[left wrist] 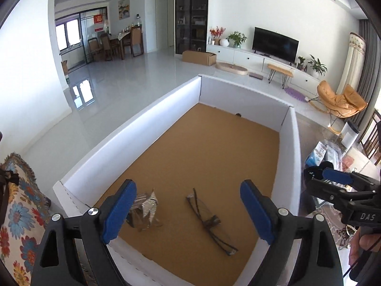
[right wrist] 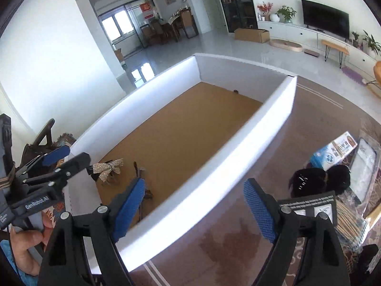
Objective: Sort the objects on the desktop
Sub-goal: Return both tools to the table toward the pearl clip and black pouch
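Left gripper (left wrist: 188,214) hovers over the near end of the white-walled box (left wrist: 164,109), blue pads spread wide, nothing between them. The box has a brown cork-like floor. On it, near end: a silver glittery ribbon bow (left wrist: 145,208) just beside the left pad, and a pair of thin dark-framed eyeglasses (left wrist: 209,221) lying folded, a bit to the right of the bow, not touching it. A small dark item (left wrist: 238,114) sits at the far wall, too small to identify.

Right gripper (right wrist: 194,208) sits outside the box, over its right wall and the brown patterned rug (right wrist: 226,247); fingers wide apart, empty. In the right wrist view, bow (right wrist: 108,169) and glasses (right wrist: 140,174) are partly hidden behind the left pad.

On the rug right of the box: a black hair claw clip (right wrist: 307,182), a blue-white carton (right wrist: 333,151), a black-labelled pack of wooden sticks (right wrist: 350,219).
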